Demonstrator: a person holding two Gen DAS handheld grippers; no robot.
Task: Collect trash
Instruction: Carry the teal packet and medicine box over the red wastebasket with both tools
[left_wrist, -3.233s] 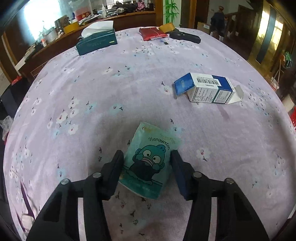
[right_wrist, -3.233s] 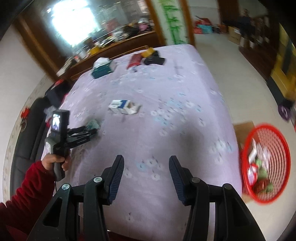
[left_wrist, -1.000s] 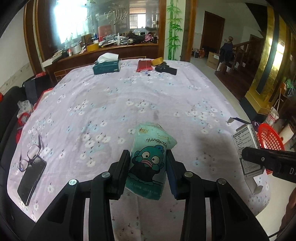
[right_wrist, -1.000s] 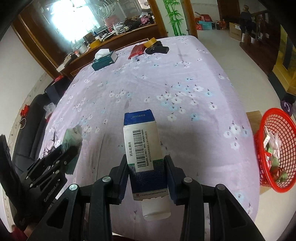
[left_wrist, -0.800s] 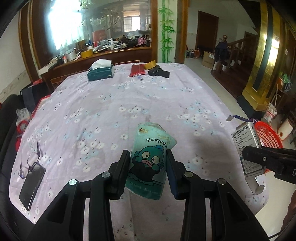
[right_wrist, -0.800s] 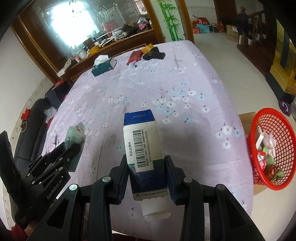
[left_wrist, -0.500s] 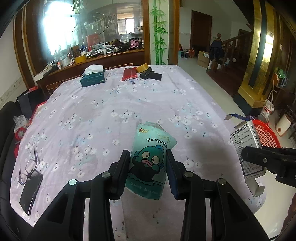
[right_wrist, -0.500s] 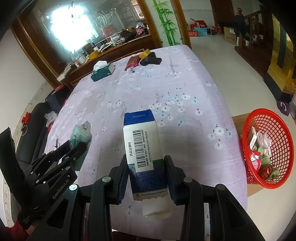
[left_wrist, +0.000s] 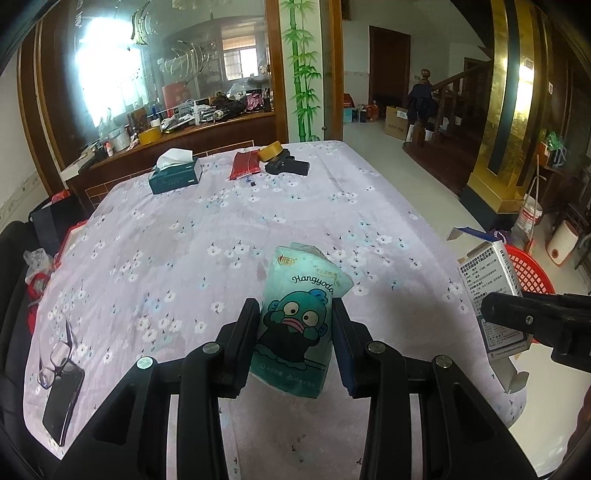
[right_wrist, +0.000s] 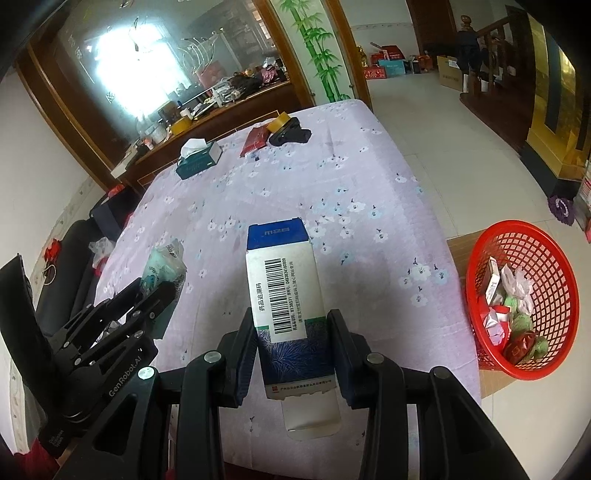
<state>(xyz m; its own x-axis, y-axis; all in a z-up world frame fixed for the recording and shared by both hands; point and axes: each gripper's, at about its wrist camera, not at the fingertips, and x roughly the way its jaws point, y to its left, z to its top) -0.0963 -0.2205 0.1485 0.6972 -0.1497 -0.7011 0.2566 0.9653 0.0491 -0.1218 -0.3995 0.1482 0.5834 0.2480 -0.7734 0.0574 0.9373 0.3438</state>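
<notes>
My left gripper (left_wrist: 295, 321) is shut on a teal tissue pack (left_wrist: 297, 317) with a cartoon fish and holds it above the purple floral tablecloth (left_wrist: 221, 229). My right gripper (right_wrist: 291, 332) is shut on a blue and white medicine box (right_wrist: 286, 295) with a barcode, also held above the table. The box (left_wrist: 493, 295) and right gripper show at the right edge of the left wrist view. The left gripper with the pack (right_wrist: 162, 269) shows at the left of the right wrist view. A red mesh basket (right_wrist: 524, 299) with several wrappers stands on the floor to the right of the table.
At the far end of the table lie a teal tissue box (left_wrist: 174, 173), a red packet (left_wrist: 244, 166), a tape roll (left_wrist: 270, 153) and a black object (left_wrist: 288, 167). Glasses (left_wrist: 55, 354) and a phone (left_wrist: 62, 398) lie near the left front corner. A wooden counter stands behind.
Both grippers took hold of their items from the table and lifted them. Over the last second both rose and drew back from the table, and the basket came fuller into the right wrist view.
</notes>
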